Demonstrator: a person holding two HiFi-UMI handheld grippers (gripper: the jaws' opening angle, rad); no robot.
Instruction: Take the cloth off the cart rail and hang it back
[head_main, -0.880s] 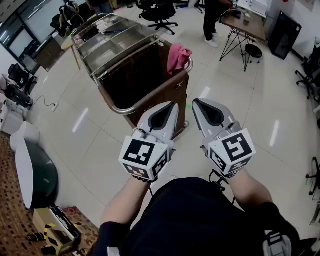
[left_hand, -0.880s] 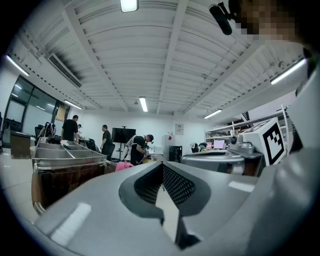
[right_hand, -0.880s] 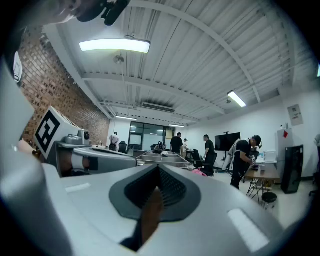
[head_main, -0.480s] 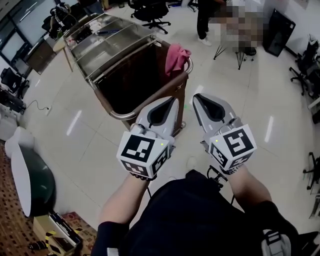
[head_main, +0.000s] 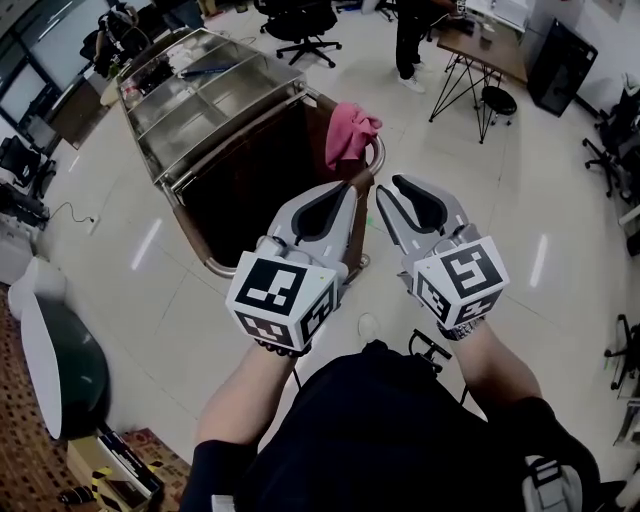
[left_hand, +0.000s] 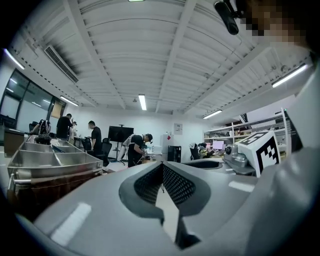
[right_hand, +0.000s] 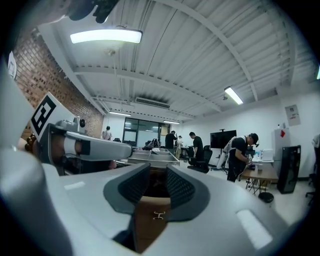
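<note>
A pink cloth (head_main: 352, 133) hangs bunched over the curved end rail (head_main: 378, 152) of a cart (head_main: 205, 105) that has steel trays on top and a brown bag body. Both grippers are held side by side just short of the cart's near corner, below the cloth and apart from it. My left gripper (head_main: 345, 190) (left_hand: 162, 165) is shut, its pads meeting at the tip with nothing in them. My right gripper (head_main: 386, 187) (right_hand: 157, 172) is open, and only the brown cart side (right_hand: 152, 210) shows through its gap. Neither gripper view shows the cloth.
A person (head_main: 415, 40) stands at a desk (head_main: 495, 45) beyond the cart, with a stool (head_main: 497, 100) and a black cabinet (head_main: 560, 65) nearby. Office chairs (head_main: 300, 22) stand at the back. A white and green tub (head_main: 60, 350) lies at the left.
The cart and cloth now sit closer and more central in the head view. Both grippers have come up to the cart's near corner. The cloth has stayed on the rail.
</note>
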